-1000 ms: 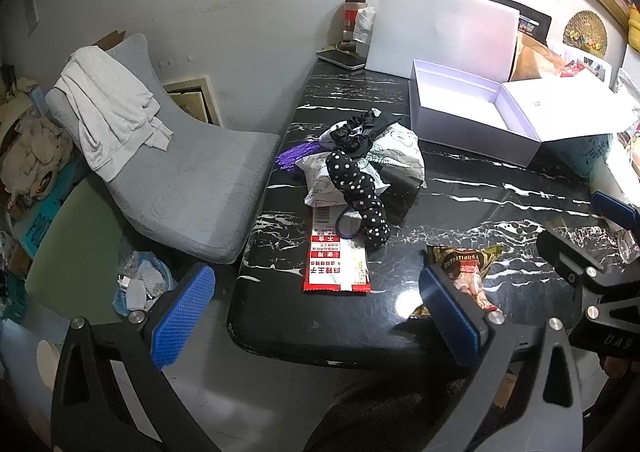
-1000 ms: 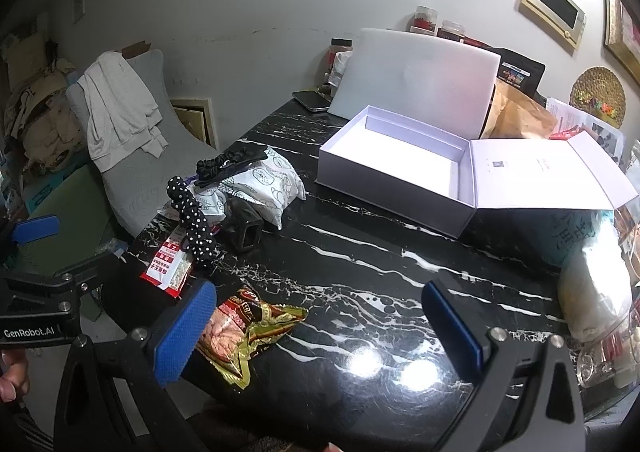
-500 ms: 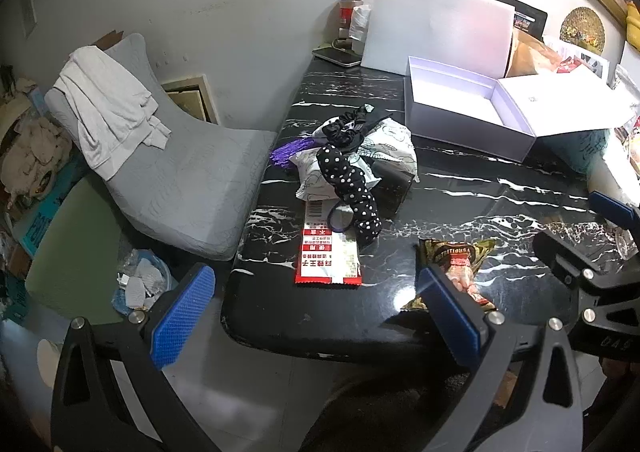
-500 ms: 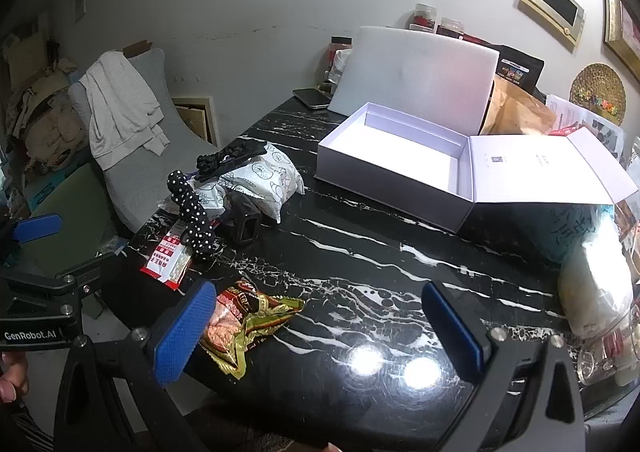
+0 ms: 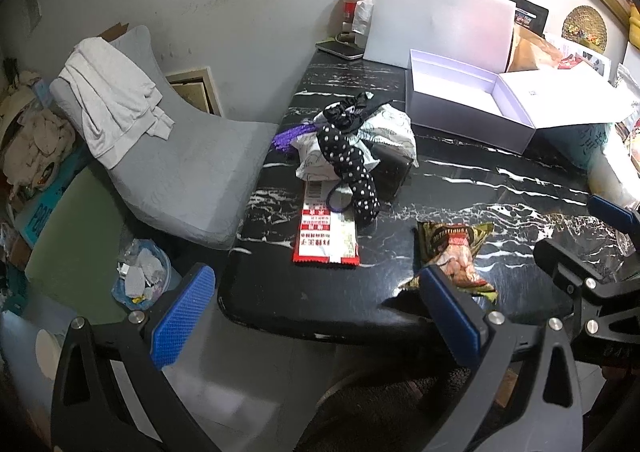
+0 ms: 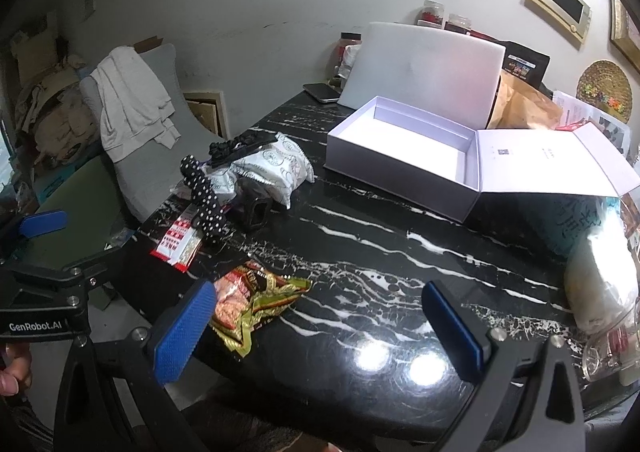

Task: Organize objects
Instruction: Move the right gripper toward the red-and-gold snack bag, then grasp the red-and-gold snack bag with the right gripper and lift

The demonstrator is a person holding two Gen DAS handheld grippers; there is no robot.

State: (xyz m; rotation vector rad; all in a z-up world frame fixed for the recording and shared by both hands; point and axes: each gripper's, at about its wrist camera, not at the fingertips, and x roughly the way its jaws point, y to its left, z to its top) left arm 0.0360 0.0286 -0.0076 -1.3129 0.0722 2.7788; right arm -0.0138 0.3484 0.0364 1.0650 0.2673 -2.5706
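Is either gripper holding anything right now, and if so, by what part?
Nothing is held. The left gripper and right gripper are both open and bare above the table.

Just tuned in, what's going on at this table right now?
A person holds two grippers over a black marble table, and both are open and empty. The left gripper hangs off the table's near-left corner; the right gripper hovers over the near edge by the snack packet. Nothing is packed yet: the white box sits open and empty, and the pile of pouches and hair bands, with a red sachet beside it, lies untouched.
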